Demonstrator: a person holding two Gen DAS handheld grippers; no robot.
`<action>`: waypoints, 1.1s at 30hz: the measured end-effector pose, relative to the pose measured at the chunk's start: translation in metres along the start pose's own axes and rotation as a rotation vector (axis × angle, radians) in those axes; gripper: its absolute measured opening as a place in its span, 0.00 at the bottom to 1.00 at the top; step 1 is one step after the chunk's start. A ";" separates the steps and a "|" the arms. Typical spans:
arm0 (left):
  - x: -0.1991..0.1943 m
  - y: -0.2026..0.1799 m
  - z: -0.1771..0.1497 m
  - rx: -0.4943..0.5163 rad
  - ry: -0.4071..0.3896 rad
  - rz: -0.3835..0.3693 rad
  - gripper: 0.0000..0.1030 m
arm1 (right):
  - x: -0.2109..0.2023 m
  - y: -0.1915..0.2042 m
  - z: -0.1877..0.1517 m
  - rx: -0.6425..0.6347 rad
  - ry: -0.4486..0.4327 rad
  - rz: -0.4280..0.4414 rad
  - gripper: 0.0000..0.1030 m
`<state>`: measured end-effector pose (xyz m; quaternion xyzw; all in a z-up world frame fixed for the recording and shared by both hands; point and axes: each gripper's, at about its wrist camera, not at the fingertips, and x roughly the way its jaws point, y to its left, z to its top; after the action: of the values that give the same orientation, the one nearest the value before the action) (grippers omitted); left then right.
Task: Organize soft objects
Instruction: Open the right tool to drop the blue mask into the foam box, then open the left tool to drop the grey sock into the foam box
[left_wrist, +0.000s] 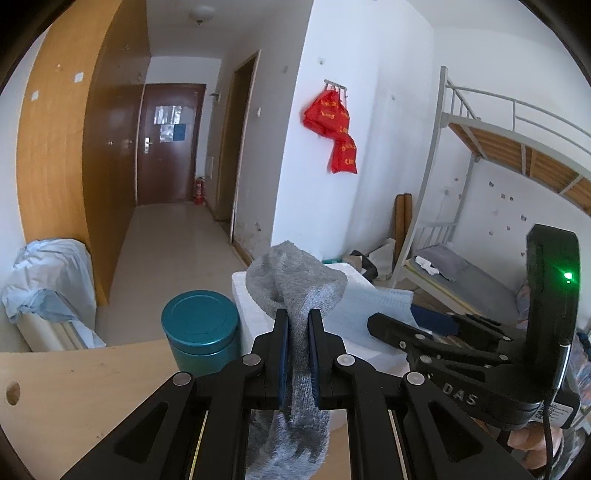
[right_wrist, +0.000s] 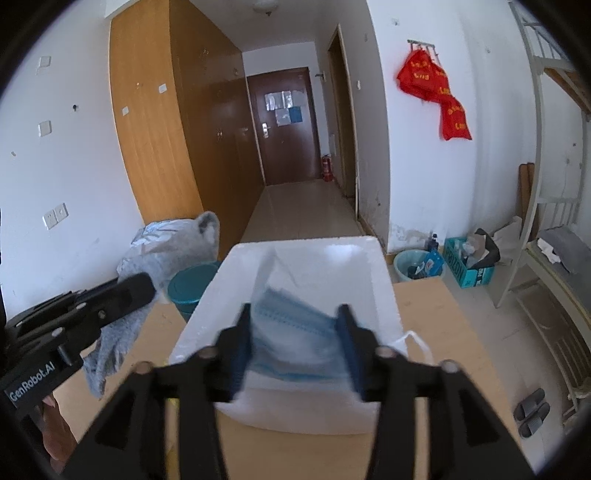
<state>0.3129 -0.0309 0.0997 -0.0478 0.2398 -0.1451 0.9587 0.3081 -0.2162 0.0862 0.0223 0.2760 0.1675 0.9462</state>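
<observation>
My left gripper (left_wrist: 298, 314) is shut on a grey sock (left_wrist: 295, 280) and holds it above the wooden table, left of a white foam box (left_wrist: 255, 299). In the right wrist view the sock (right_wrist: 122, 332) hangs from that gripper beside the foam box (right_wrist: 384, 280). My right gripper (right_wrist: 293, 314) is open over the near end of the box, its fingers on either side of a blue face mask (right_wrist: 295, 343) that lies in the box. In the left wrist view the right gripper (left_wrist: 373, 321) reaches over the mask (left_wrist: 365, 306).
A teal round tin (left_wrist: 201, 328) stands on the wooden table (left_wrist: 74, 384) just left of the box. A bunk bed (left_wrist: 480, 147) is at the right. A basin (right_wrist: 410, 264) and a teal crate (right_wrist: 469, 266) sit on the floor beyond the table.
</observation>
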 end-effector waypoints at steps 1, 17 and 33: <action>0.001 -0.001 0.000 -0.001 0.003 -0.003 0.10 | -0.002 -0.001 -0.001 0.005 -0.010 0.004 0.65; 0.026 -0.028 0.009 0.045 0.032 -0.055 0.10 | -0.054 -0.020 -0.009 0.066 -0.099 0.031 0.68; 0.062 -0.045 0.010 0.096 0.063 -0.012 0.10 | -0.062 -0.025 -0.015 0.070 -0.112 0.030 0.68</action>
<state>0.3580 -0.0920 0.0879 0.0012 0.2621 -0.1638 0.9510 0.2587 -0.2604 0.1020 0.0687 0.2277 0.1705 0.9562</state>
